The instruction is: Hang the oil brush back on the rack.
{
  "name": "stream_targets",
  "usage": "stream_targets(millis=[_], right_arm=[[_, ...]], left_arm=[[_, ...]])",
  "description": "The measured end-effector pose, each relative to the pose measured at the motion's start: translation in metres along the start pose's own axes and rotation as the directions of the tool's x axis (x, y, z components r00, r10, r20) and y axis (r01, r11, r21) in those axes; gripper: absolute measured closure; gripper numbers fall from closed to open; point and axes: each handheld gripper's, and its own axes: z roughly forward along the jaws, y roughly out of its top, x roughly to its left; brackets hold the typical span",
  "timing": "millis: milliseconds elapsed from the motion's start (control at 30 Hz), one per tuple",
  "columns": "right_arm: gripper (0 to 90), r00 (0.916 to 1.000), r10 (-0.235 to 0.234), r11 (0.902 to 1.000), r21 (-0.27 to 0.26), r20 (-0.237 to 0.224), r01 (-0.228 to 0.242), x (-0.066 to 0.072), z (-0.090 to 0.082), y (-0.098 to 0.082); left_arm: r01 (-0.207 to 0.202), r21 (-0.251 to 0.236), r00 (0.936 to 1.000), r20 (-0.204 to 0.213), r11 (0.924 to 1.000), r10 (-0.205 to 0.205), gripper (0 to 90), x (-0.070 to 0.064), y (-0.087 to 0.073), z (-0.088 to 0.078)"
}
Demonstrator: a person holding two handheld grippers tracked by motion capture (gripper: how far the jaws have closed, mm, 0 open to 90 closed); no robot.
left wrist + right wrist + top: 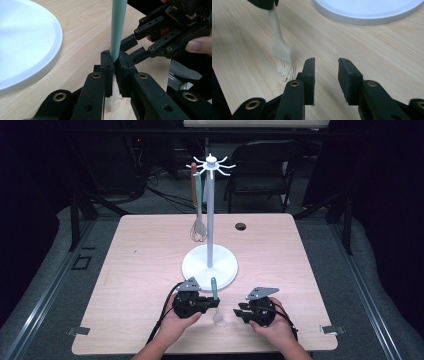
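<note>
The left gripper (pixel 113 62) has its jaws closed tight on the brush (pixel 215 295), pinching it low on the green handle, where the handle meets the pale neck. The brush stands nearly upright, its handle rising above the jaws and its white bristles (pixel 285 68) splayed against the table (pixel 140 270) just below. The left hand (pixel 176 322) cups that gripper from behind, forearm coming in from the near edge, the jaws pointing level toward the right. The right gripper (pixel 325 75) faces it from just beside — jaws partly apart with nothing between them, only bare wood showing through the gap. The right hand (pixel 272 327) wraps its gripper the same way, knuckles near the table's front edge. The brush's bristles sit just left of the right gripper's nearer jaw, apart from it. Behind both grippers, close by, lies the white round base of the rack (pixel 210 262); a whisk (pixel 198 227) hangs from its top. Wide clear wood spreads left and right of the hands.
</note>
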Motion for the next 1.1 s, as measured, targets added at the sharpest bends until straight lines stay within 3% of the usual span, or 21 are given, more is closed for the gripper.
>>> stream_targets(millis=[200, 433, 1100], right_arm=[[65.4, 1.0, -0.005, 0.9994, 0.033, -0.001, 0.005, -0.001, -0.002, 0.0], [64.4, 1.0, 0.002, 0.9998, 0.019, 0.008, -0.002, -0.005, -0.005, -0.001], [62.3, 0.9993, 0.024, 0.9996, -0.017, 0.03, -0.023, -0.013, -0.007, -0.004]], left_arm=[[-0.005, -0.008, 1.0, 0.0, 1.0, 0.005, 84.8, 0.0, 0.006, -0.005], [-0.018, -0.029, 0.9996, -0.022, 0.9994, 0.017, 84.9, 0.004, 0.02, -0.018], [-0.111, -0.007, 0.9901, -0.087, 0.9938, 0.11, 84.9, 0.014, 0.1, -0.054]])
